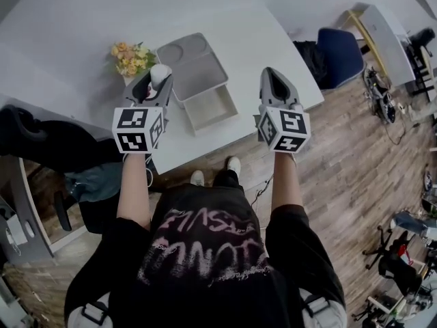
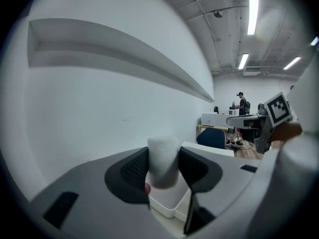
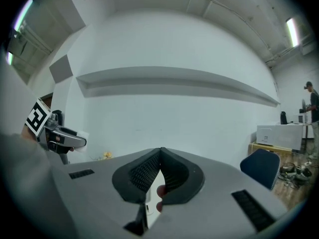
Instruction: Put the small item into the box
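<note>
arms stretched forward over table [image 1: 61,46], left tongs [image 2: 163,164] gripping small white item [image 1: 160,74] near box [image 1: 210,106], right tongs [image 3: 159,156] closed

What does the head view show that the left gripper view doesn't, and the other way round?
Only the head view: yellow flowers, the wearer's shoes. Only the left gripper view: ceiling lights and a distant person. Both: the white item clamped in the left gripper, the open box, the blue chair, the right gripper.
</note>
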Demonstrator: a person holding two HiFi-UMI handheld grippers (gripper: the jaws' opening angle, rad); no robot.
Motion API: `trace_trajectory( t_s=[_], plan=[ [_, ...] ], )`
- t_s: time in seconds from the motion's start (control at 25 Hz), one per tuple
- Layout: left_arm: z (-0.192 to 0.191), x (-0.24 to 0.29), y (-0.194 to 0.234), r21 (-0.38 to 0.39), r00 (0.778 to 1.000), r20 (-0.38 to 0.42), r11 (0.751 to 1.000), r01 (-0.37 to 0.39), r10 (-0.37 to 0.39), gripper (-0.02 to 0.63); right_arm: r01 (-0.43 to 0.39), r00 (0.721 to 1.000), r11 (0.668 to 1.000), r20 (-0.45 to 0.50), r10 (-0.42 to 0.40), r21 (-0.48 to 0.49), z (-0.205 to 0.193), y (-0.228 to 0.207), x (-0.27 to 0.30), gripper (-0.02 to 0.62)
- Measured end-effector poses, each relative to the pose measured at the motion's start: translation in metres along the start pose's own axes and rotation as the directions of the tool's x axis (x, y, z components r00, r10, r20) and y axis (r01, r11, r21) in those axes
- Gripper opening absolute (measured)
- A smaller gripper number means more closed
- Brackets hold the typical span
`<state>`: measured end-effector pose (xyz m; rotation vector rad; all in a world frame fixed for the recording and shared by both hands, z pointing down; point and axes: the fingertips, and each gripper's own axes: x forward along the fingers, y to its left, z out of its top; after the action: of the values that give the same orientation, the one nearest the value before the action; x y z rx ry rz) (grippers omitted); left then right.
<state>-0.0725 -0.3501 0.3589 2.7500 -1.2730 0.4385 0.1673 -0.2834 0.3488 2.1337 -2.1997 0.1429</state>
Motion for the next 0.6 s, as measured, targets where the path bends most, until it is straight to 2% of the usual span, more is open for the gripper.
trace_trajectory(
  t_s=[0.36,0.6],
  plan=[
    [0.013,0.017,-0.01,-0.031,0.991,-0.014,0.99,-0.136,0.136,0.183,-0.146,0.989,0.989,-0.004,0.146,-0.013,0.006,-0.028,0.041,0.009],
    [0.021,0.014,-0.013,-0.045,0.971,-0.012,0.97,-0.239,0.239,0.183,-0.254,0.967,0.967,0.012,0.254,-0.005,0.014,-0.03,0.065,0.009]
  ],
)
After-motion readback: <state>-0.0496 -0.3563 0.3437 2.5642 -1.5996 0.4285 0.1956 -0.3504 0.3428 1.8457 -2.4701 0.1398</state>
